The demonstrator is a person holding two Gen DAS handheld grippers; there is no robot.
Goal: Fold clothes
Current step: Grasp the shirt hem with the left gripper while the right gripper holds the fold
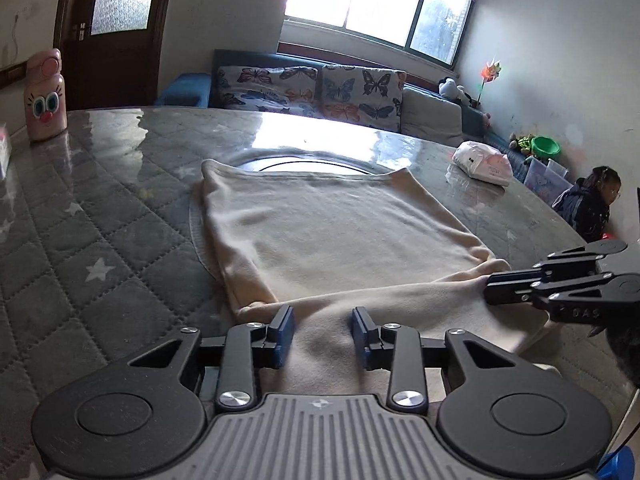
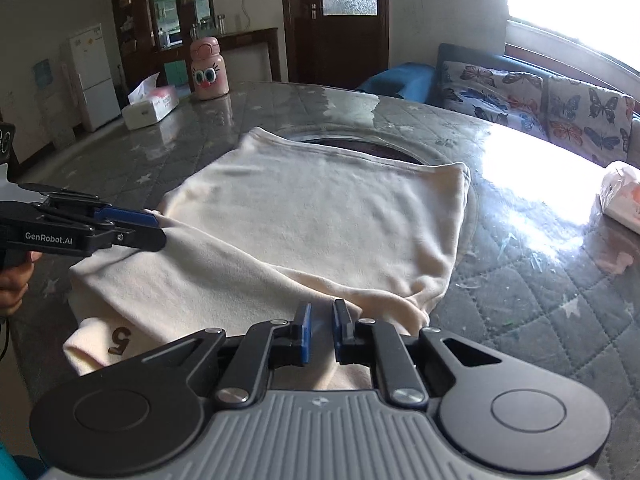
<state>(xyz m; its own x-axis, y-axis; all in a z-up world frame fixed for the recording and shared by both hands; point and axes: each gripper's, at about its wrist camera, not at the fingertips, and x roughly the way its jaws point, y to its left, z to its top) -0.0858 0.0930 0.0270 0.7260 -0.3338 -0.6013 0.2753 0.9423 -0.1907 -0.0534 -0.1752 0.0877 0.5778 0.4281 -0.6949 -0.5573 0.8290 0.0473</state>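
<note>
A cream garment lies flat on the quilted grey table, with its near part folded over. A brown "5" print shows on the near left flap. My left gripper sits low at the near edge, with fabric bunched between its blue pads. In the right wrist view the left gripper pinches a raised fold at the garment's left side. My right gripper is closed to a narrow gap on the near right edge. From the left wrist view the right gripper meets the cloth corner. A ridge of cloth runs between the two grippers.
A pink cartoon-face bottle and a tissue box stand at the far left. A white packet lies at the right. A round opening lies behind the garment. A person sits on the floor; a sofa stands beyond the table.
</note>
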